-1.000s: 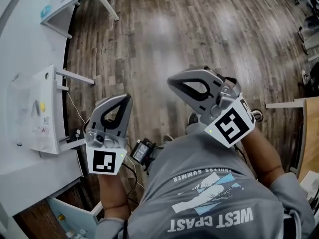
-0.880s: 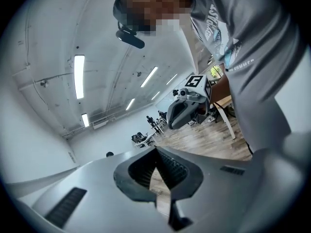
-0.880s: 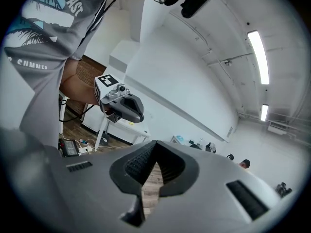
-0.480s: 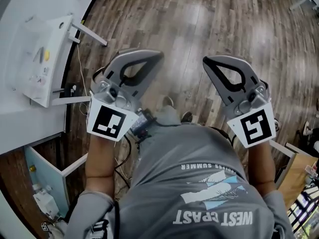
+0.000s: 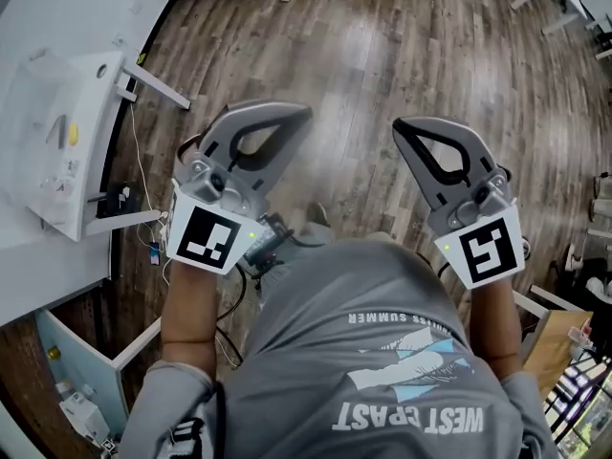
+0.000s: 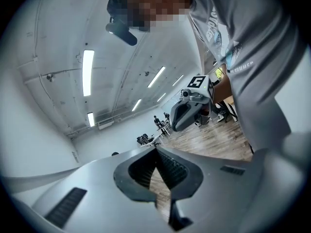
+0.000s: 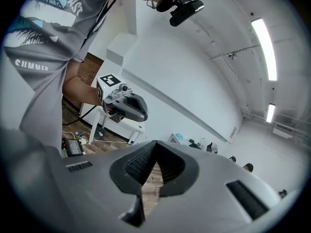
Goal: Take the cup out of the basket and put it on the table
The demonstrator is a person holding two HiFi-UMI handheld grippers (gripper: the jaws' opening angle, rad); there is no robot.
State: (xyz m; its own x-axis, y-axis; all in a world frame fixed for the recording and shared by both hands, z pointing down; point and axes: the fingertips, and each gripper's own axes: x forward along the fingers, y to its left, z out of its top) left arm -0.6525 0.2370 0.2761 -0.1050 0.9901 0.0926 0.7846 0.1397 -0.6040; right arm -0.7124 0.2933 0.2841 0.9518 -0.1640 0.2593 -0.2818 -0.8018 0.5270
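Note:
No cup and no basket show in any view. In the head view my left gripper [image 5: 302, 113] and my right gripper [image 5: 400, 125] are held side by side over the wooden floor, in front of the person's grey shirt. Both are shut with nothing between the jaws. The left gripper view shows its own tips [image 6: 156, 151] meeting, with the right gripper [image 6: 190, 109] beyond them. From the right gripper view its closed tips [image 7: 154, 146] stand before the left gripper [image 7: 124, 104].
A white table [image 5: 67, 8] runs along the left, with a white tray-like box [image 5: 53, 146] and table legs [image 5: 153, 82] near it. Cables and a small device [image 5: 273, 242] lie on the floor. A wooden board [image 5: 550, 344] sits at the lower right.
The person has turned and walked: the white table and box have slid in the head view. Both grippers moved along with the person, now level with each other, still shut and empty.

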